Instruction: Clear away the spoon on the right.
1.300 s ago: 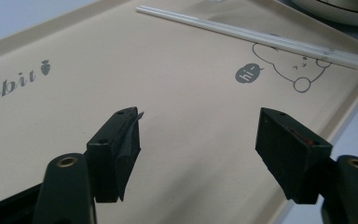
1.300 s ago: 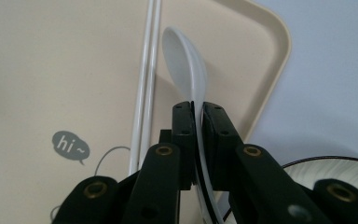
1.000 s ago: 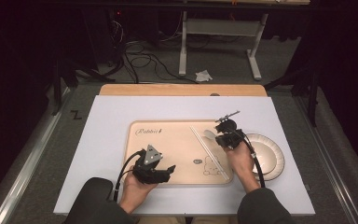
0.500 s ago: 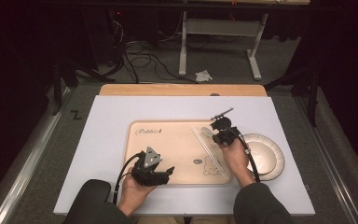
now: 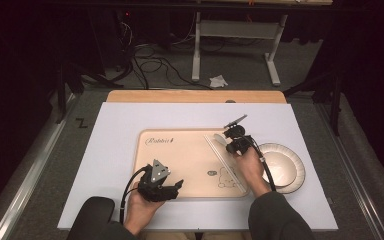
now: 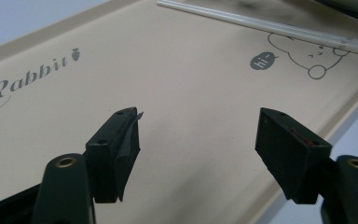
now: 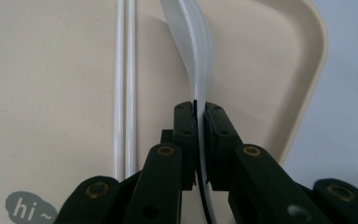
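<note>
Right gripper (image 7: pixel 199 116): my jaws are pinched tight on the handle of a white plastic spoon (image 7: pixel 193 42), pads pressing both flat sides. The spoon runs edge-on away from me, its bowl out over the far right part of the beige tray (image 7: pixel 51 70). Seen from the high view, this gripper (image 5: pixel 232 137) sits over the tray's far right corner.

A pair of white chopsticks (image 7: pixel 124 84) lies side by side on the tray just left of the spoon, apart from it. In the high view they (image 5: pixel 225 162) slant from far-left to near-right along the tray's right side.

Left gripper (image 6: pixel 200 140): jaws spread wide, nothing between them, bare tray underneath. From above it (image 5: pixel 162 187) sits at the tray's near edge, left of centre.

Surface: the tray (image 5: pixel 180 165) carries "Rabbit" script far-left and a small bear drawing with a "hi~" bubble (image 6: pixel 264 61) near-right. It rests on a white board (image 5: pixel 115 135) laid over a wooden table (image 5: pixel 195 96). A round pale plate (image 5: pixel 287 165) sits on the board just right of the tray.

Room: dark, grey carpet, black cables (image 5: pixel 150 60) on the floor beyond the table, white desk legs (image 5: pixel 235 45), a crumpled white scrap (image 5: pixel 218 80) on the floor.
</note>
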